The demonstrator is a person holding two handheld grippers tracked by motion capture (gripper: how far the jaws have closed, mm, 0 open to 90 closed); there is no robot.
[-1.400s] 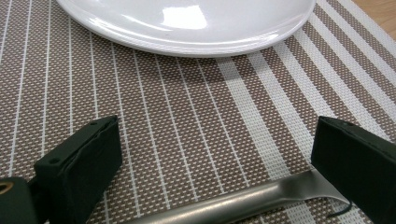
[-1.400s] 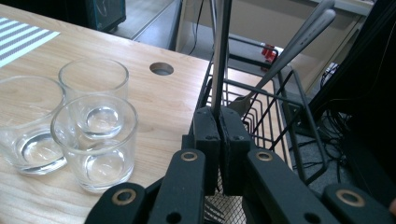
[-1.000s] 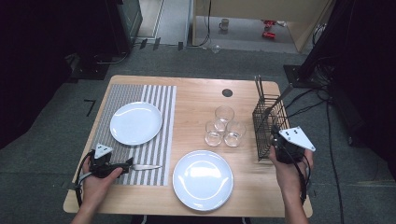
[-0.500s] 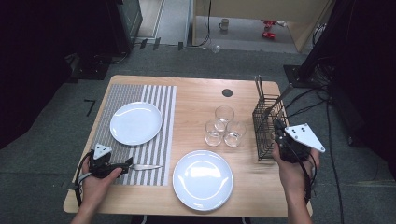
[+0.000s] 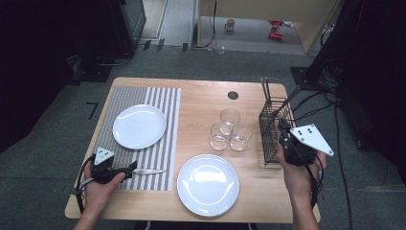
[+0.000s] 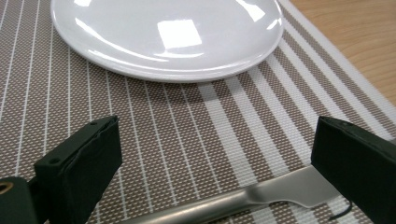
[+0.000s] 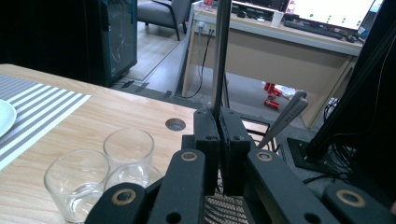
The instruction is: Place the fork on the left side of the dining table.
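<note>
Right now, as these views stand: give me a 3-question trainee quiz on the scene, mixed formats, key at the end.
1. True or false: the right gripper is shut on a utensil handle standing up from the wire caddy.
2. How many glasses stand between the front plate and the caddy? A) two B) three C) four
3. Fill in: the knife lies on the striped ____, between the open jaws of the left gripper.

Key
1. True
2. B
3. placemat
</note>
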